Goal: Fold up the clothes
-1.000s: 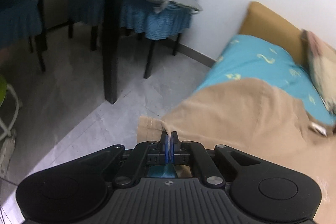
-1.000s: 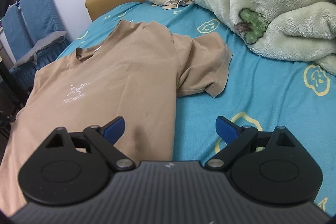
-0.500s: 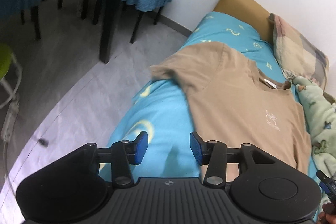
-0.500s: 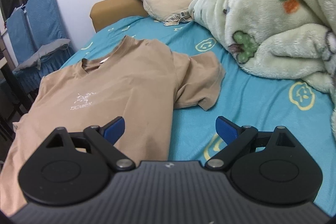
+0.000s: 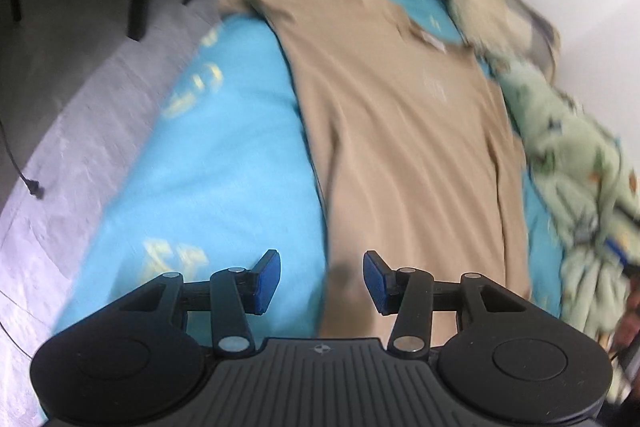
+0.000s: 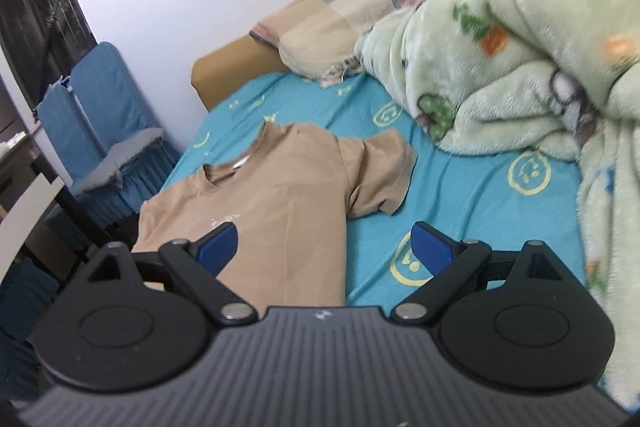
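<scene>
Now left gripper [image 5: 322,281] spread, empty, right gripper [image 6: 325,243] wide, above tan T-shirt [image 6: 280,203]

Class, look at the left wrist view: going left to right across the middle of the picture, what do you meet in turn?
Grey floor → blue bedsheet → tan T-shirt → green fleece blanket.

- A tan T-shirt [image 6: 272,195] with a small white chest print.
- A turquoise bed sheet [image 6: 472,187] dotted with yellow smiley faces.
- At 2 o'clock, a pale green fleece blanket [image 6: 520,59] with orange and dark green motifs.
- At 12 o'clock, a pillow [image 6: 344,15] checked in beige, grey and pink.
- At 9 o'clock, a blue-covered chair [image 6: 104,107] with a grey cushion.
- Blue pads on both black tools, left tool [image 5: 322,281] and right tool [image 6: 324,247].
</scene>
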Action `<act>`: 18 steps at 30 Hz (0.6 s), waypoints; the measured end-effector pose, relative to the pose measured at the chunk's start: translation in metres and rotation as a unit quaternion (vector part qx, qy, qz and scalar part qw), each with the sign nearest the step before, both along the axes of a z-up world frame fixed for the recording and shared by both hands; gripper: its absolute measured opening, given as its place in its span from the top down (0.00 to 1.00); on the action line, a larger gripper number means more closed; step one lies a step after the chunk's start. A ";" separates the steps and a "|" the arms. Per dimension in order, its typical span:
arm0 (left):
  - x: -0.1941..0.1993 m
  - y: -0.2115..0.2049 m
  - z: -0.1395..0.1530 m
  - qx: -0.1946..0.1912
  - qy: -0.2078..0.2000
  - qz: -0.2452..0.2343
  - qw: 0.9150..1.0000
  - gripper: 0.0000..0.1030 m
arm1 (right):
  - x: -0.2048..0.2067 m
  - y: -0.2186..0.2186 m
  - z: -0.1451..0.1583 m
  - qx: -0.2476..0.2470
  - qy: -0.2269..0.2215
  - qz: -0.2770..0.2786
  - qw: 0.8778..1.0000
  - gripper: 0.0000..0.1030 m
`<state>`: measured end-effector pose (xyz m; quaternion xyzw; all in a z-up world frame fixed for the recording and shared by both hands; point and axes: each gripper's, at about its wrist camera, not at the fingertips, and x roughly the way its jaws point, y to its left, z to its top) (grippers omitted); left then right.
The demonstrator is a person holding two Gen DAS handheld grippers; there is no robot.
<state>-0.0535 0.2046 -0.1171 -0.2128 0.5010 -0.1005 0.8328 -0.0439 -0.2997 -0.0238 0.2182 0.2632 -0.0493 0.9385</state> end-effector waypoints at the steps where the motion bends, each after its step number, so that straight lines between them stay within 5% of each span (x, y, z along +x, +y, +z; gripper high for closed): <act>1: -0.007 -0.004 -0.004 -0.003 0.001 -0.010 1.000 0.53 | -0.004 -0.002 0.002 0.001 -0.003 -0.002 1.000 0.08; 11: -0.037 -0.043 -0.012 0.078 -0.027 -0.034 0.996 0.63 | -0.019 -0.011 0.002 0.011 0.000 -0.015 1.000 0.08; 14: -0.042 -0.049 -0.012 0.106 -0.033 -0.046 0.993 0.78 | -0.020 -0.013 0.001 0.017 0.001 -0.016 1.000 0.08; 15: -0.044 -0.050 -0.010 0.111 -0.034 -0.047 0.992 0.93 | -0.020 -0.013 0.001 0.017 -0.001 -0.017 1.000 0.08; 18: -0.048 -0.049 -0.004 0.112 -0.037 -0.040 0.992 0.98 | -0.022 -0.013 0.001 0.011 -0.003 -0.019 1.000 0.08</act>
